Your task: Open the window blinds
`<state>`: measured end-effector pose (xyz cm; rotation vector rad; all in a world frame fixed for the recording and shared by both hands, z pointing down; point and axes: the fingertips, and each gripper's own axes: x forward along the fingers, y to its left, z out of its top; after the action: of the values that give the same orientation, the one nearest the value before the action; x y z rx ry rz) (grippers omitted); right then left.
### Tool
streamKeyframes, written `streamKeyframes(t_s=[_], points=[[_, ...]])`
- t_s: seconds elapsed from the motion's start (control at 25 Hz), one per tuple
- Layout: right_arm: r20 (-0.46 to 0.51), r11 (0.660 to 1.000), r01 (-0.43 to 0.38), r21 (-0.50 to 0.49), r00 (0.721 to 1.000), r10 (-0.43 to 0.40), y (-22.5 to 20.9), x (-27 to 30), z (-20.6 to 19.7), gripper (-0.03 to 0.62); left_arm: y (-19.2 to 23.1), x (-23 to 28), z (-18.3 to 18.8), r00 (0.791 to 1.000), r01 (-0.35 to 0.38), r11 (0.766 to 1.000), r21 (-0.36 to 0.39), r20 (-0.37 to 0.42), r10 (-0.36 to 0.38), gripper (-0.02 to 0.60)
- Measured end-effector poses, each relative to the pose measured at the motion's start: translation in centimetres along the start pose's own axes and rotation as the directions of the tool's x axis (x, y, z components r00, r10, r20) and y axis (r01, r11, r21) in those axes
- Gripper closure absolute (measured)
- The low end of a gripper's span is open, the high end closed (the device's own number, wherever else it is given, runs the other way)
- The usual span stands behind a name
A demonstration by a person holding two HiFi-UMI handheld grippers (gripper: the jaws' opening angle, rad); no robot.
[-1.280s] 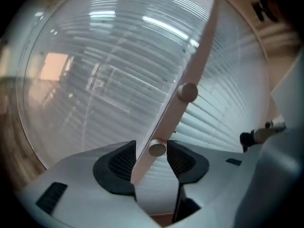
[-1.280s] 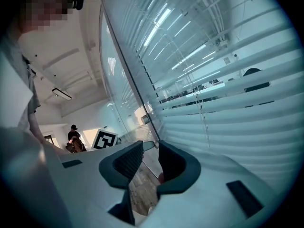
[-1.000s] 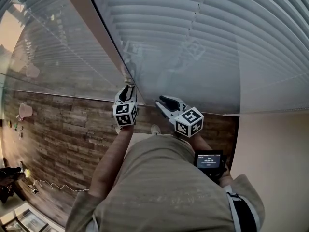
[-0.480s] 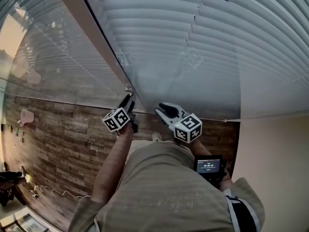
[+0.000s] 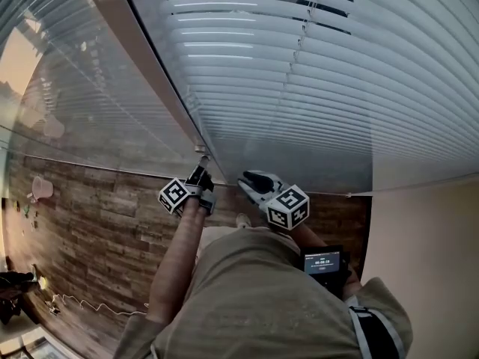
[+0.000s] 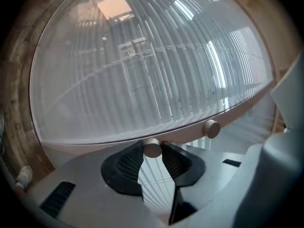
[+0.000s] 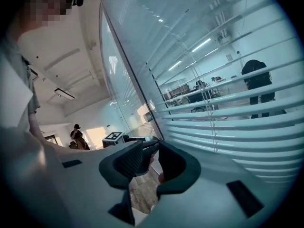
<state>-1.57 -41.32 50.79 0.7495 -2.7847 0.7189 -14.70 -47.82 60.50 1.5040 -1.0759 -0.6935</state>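
Head view
- Blinds (image 5: 299, 88): behind glass, filling the upper and right of the frame; the slats near the top edge show dark gaps.
- Frame post (image 5: 161, 88): runs from top centre down to mid-frame.
- Left gripper (image 5: 200, 179): mid-frame, tip at the foot of the post, below the blinds.
- Right gripper (image 5: 251, 179): just right of the left one, tip near the glass.

Left gripper view
- Knob (image 6: 152, 147): small, round, lower centre, on the frame below the blinds.
- Left gripper: clenched on the knob, a pad touching each side.
- Second knob (image 6: 211, 128): right of the first, untouched.

Right gripper view
- Right gripper: released, jaws apart, holding nothing.
- Blinds: right half of the frame, slats tilted, a room visible between them.
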Motion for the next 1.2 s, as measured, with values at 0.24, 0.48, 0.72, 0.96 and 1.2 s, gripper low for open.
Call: streamKeyframes(t_s=[0.24, 0.48, 0.72, 0.96, 1.2], points=[[-0.006, 1.000, -0.003, 0.001, 1.000, 0.003, -0.3, 0.1, -2.2, 0.485, 2.6, 0.0, -1.0, 0.992, 0.126, 0.940, -0.317, 0.031, -0.122, 0.451], [0.003, 1.000, 0.008, -0.004, 1.000, -0.008, 0.0, -0.8, -1.6, 0.485, 1.9, -0.4, -1.0, 0.993, 0.114, 0.941, -0.318, 0.004, -0.119, 0.451], [0.015, 0.999, 0.031, -0.007, 0.999, -0.031, -1.0, -0.9, 0.5, 0.485, -2.9, -1.9, 2.2, 0.997, 0.050, 0.998, 0.023, 0.057, -0.052, 0.451], [0.017, 1.000, 0.025, 0.002, 1.000, -0.025, -0.5, -1.0, 0.4, 0.485, -8.4, -3.7, 4.5, 0.944, 0.253, 0.961, -0.109, 0.245, -0.221, 0.353], [0.003, 1.000, 0.006, -0.010, 1.000, -0.006, 0.0, -0.7, 0.4, 0.485, -8.2, -1.3, 3.2, 0.965, 0.218, 0.969, -0.116, 0.174, -0.196, 0.344]])
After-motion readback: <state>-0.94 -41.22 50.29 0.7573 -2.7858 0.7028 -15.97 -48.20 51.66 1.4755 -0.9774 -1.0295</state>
